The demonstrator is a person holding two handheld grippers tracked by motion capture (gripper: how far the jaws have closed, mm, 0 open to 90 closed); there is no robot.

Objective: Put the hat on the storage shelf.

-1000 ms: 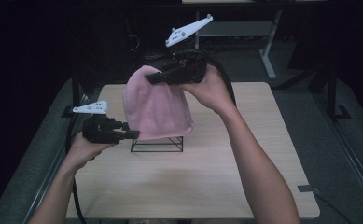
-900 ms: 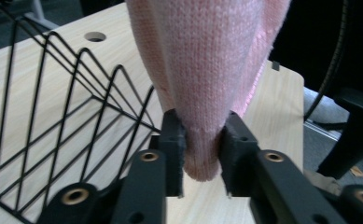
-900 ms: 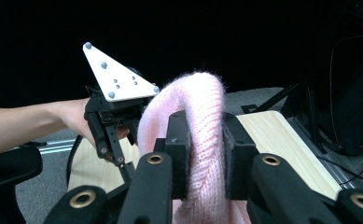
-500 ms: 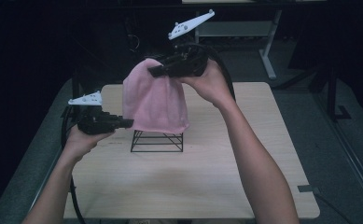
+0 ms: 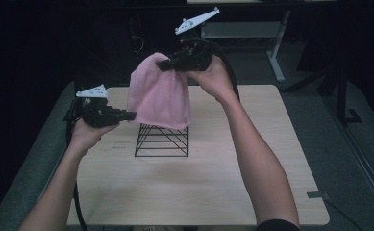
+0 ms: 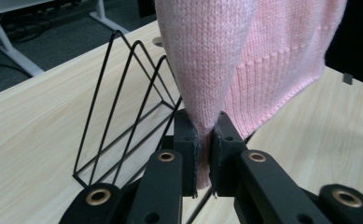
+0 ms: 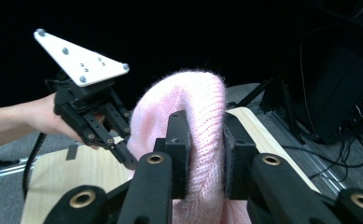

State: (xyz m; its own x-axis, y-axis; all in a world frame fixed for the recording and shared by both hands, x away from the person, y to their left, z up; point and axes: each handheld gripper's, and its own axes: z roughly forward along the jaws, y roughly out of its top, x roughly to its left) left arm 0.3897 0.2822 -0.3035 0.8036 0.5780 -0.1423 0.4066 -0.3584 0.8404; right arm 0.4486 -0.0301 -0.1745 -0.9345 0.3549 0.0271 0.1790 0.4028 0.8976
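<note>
Item — pink knit beanie (image 5: pixel 159 94): your left gripper (image 5: pixel 127 115), nearer you, has just clamped its jaws on the lower hem, your right gripper (image 5: pixel 163 65) pinches the crown beyond, so the hat hangs crown-up above the black wire rack (image 5: pixel 161 140).

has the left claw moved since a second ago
Yes. In the high view the left claw has slid left, away from the wire rack, its jaws just closing on the pink hat's edge.
</note>
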